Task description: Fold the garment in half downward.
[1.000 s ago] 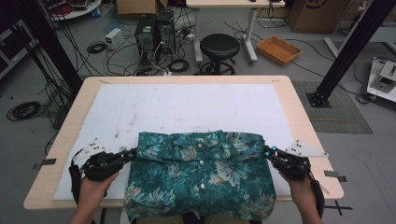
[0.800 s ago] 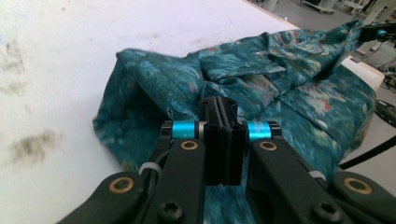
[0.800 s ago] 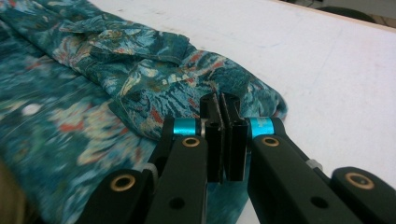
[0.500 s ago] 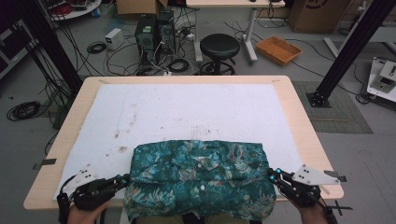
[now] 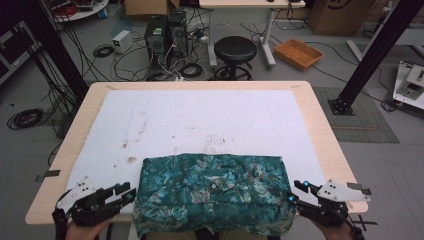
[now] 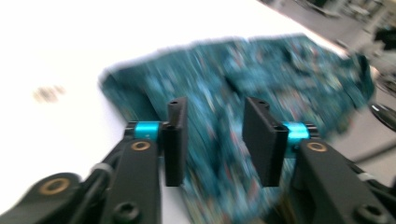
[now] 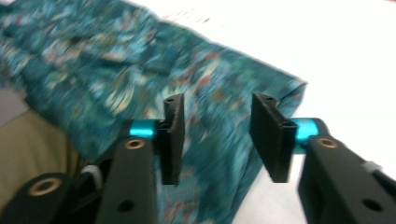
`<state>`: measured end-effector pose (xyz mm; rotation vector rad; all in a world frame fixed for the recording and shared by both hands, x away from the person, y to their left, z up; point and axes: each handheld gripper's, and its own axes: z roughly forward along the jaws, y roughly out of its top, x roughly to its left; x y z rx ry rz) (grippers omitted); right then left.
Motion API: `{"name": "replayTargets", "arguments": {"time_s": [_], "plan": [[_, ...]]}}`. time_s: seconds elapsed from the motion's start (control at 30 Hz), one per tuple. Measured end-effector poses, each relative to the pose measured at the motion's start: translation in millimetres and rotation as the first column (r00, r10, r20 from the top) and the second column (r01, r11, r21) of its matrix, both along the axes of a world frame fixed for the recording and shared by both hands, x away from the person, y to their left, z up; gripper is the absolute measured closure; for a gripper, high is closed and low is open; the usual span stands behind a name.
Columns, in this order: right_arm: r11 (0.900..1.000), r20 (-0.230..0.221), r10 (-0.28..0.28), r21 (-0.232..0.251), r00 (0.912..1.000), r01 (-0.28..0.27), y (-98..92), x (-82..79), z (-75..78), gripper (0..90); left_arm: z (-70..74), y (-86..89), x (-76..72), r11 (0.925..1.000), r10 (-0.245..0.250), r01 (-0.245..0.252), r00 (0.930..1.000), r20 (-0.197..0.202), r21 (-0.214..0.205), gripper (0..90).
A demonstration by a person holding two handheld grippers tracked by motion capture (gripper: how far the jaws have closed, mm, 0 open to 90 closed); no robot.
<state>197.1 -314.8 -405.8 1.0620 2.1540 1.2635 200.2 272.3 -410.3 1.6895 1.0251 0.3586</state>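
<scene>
- Shirt [image 5: 212,197] of teal cloth, printed all over with paler leaves and small reddish flecks, lies folded into a wide rectangle in the lower middle of the high view.
- Its far edge runs fairly straight across the white mat [image 5: 200,125]; its near edge hangs over the front rim of the table [image 5: 320,125] at the bottom of the frame.
- A collar and a row of small pale buttons show near the centre of the fold, and the surface is rumpled with soft creases.
- Left gripper [image 5: 127,192] sits at the lower left of the high view, just beside the shirt's left edge, its tips near the cloth.
- In the left gripper view the jaws stand about half apart, having just been opening; blurred cloth [image 6: 261,84] lies beyond and below them, with nothing pinched between the pads.
- Right gripper [image 5: 296,192] sits at the lower right of the high view, just beside the shirt's right edge.
- In the right gripper view its jaws also stand about half apart, having just been opening; the shirt's folded corner [image 7: 219,84] shows behind the gap, and the pads press on nothing.
- Tan fabric [image 7: 32,149] appears at the lower left of the right gripper view, under the hanging cloth.
</scene>
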Motion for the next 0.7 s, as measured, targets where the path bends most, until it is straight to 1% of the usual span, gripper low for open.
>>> {"name": "replayTargets", "arguments": {"time_s": [0.03, 0.07, 0.1, 0.13, 0.2, 0.23, 0.27, 0.3, 0.33, 0.4, 0.47, 0.5, 0.53, 0.57, 0.6, 0.63, 0.67, 0.7], "plan": [[0.9999, 0.003, -0.015, 0.006, 0.9999, 0.015, -0.2, 4.0, 1.8, 50.3, 3.9, -1.8, 6.3, 0.9998, 0.019, -0.019, 0.9998, 0.009, 0.008, 51.2], [0.9996, 0.013, -0.027, 0.005, 0.9995, 0.027, -0.1, 8.7, 3.3, 49.9, 7.1, -3.9, 13.1, 0.9994, 0.031, -0.032, 0.9994, 0.015, 0.011, 48.7], [0.9991, 0.013, -0.042, 0.009, 0.999, 0.041, 0.6, 13.4, 4.7, 49.8, 9.4, -6.5, 20.4, 0.999, 0.041, -0.042, 0.9988, 0.026, 0.016, 47.1], [0.9984, 0.019, -0.056, 0.009, 0.9982, 0.056, 1.3, 19.1, 5.4, 48.9, 10.5, -9.5, 28.2, 0.998, 0.055, -0.056, 0.998, 0.033, 0.028, 44.5], [0.9957, 0.027, -0.092, -0.001, 0.9953, 0.092, 2.9, 32.8, 4.5, 48.1, 10.1, -16.0, 45.2, 0.9961, 0.075, -0.076, 0.9969, 0.025, 0.045, 42.8], [0.9957, 0.027, -0.092, -0.001, 0.9953, 0.092, 2.9, 32.8, 4.5, 48.1, 10.1, -16.0, 45.2, 0.9961, 0.075, -0.076, 0.9969, 0.025, 0.045, 41.0], [0.9938, 0.022, -0.111, -0.005, 0.9936, 0.111, 3.6, 40.6, 3.1, 48.1, 10.1, -16.0, 45.2, 0.9961, 0.075, -0.076, 0.9969, 0.025, 0.045, 41.0], [0.9883, -0.001, -0.152, -0.008, 0.9883, 0.152, 4.8, 60.4, -2.1, 47.1, 0.7, -27.4, 75.2, 0.9917, 0.088, -0.086, 0.996, -0.016, 0.096, 38.0], [0.9855, -0.02, -0.169, -0.008, 0.9853, 0.169, 5.9, 69.4, -5.1, 46.0, -3.7, -30.1, 83.9, 0.99, 0.093, -0.088, 0.9951, -0.036, 0.11, 36.0], [0.9805, -0.059, -0.195, -0.032, 0.979, 0.194, 9.0, 87.1, -11.6, 45.5, -13.4, -33.5, 98.7, 0.986, 0.106, -0.096, 0.9919, -0.069, 0.136, 35.7], [0.9769, -0.092, -0.21, -0.059, 0.9734, 0.205, 13.0, 102.4, -18.0, 45.1, -23.0, -35.1, 108.9, 0.9843, 0.122, -0.107, 0.9865, -0.109, 0.141, 35.6], [0.9761, -0.105, -0.213, -0.067, 0.9714, 0.207, 15.2, 108.9, -20.8, 45.0, -26.8, -35.8, 111.7, 0.9833, 0.127, -0.108, 0.9843, -0.123, 0.146, 35.6], [0.9754, -0.113, -0.214, -0.077, 0.9703, 0.206, 16.9, 114.2, -23.0, 45.0, -30.1, -37.0, 112.9, 0.9817, 0.126, -0.105, 0.9833, -0.131, 0.159, 36.8], [0.9751, -0.121, -0.214, -0.084, 0.9692, 0.205, 19.2, 118.7, -25.1, 45.1, -30.1, -37.0, 112.9, 0.9817, 0.126, -0.105, 0.9833, -0.131, 0.159, 41.6], [0.9749, -0.132, -0.213, -0.095, 0.9682, 0.201, 21.3, 122.6, -27.1, 45.7, -35.5, -37.1, 112.7, 0.9742, 0.125, -0.095, 0.9819, -0.142, 0.205, 46.4], [0.9741, -0.143, -0.214, -0.107, 0.9664, 0.199, 23.3, 125.9, -29.3, 46.6, -37.9, -36.7, 112.2, 0.9723, 0.129, -0.095, 0.98, -0.151, 0.214, 48.2], [0.9745, -0.15, -0.206, -0.121, 0.967, 0.189, 24.2, 129.2, -31.9, 49.0, -39.8, -35.3, 111.7, 0.9702, 0.133, -0.097, 0.9787, -0.156, 0.222, 53.6], [0.9742, -0.166, -0.205, -0.129, 0.9645, 0.185, 24.9, 131.4, -34.6, 51.7, -41.2, -34.1, 110.6, 0.97, 0.14, -0.105, 0.9787, -0.15, 0.22, 58.3]]}}
